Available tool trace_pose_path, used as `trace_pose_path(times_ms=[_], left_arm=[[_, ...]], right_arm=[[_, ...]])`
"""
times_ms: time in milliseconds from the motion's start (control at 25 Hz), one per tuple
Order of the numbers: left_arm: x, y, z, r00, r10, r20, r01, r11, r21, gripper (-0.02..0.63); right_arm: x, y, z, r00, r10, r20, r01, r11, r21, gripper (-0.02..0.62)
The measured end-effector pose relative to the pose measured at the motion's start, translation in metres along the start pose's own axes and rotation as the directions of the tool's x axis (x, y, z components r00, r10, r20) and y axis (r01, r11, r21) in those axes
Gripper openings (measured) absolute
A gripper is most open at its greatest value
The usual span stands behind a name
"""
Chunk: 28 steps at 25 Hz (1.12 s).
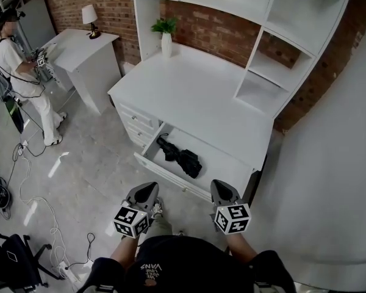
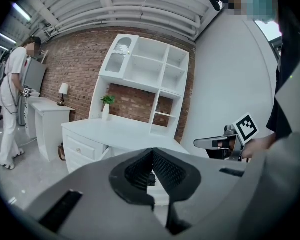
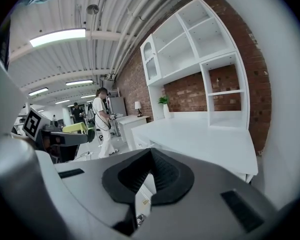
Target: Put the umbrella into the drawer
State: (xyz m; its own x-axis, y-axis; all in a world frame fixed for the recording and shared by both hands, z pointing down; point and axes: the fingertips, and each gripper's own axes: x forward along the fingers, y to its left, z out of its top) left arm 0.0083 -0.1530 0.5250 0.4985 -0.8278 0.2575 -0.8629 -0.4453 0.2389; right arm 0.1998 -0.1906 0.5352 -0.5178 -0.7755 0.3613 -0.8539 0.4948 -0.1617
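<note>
Umbrella (image 1: 180, 158) is laid in open drawer (image 1: 222, 163), frame centre.
Left gripper (image 1: 147, 191) and right gripper (image 1: 222, 191) are held closed, empty, below it.

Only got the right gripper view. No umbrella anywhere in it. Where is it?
Observer: The head view shows the black umbrella lying folded inside the drawer.
Operator: Drawer open?
Observer: Yes, it is pulled out from under the desk top.
Operator: Left gripper carrying anything?
Observer: No. Its own view shows the left gripper shut with nothing held.
</note>
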Motion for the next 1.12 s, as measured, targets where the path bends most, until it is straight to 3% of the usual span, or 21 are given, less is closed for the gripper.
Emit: trace_pose_path(times_ms=[480,1120], left_arm=[[-0.024,-0.030,0.001,1.000,0.008,0.015,-0.008,1.000,0.016,0.006],[-0.049,-0.042,-0.012,0.999,0.032,0.023,-0.032,0.999,0.014,0.006]], right_arm=[[-0.049,0.001,-0.002,1.000,-0.003,0.028,0.003,1.000,0.022,0.002],[-0.070,0.018,-0.016,0.999,0.025,0.024,-0.026,0.999,0.019,0.002]])
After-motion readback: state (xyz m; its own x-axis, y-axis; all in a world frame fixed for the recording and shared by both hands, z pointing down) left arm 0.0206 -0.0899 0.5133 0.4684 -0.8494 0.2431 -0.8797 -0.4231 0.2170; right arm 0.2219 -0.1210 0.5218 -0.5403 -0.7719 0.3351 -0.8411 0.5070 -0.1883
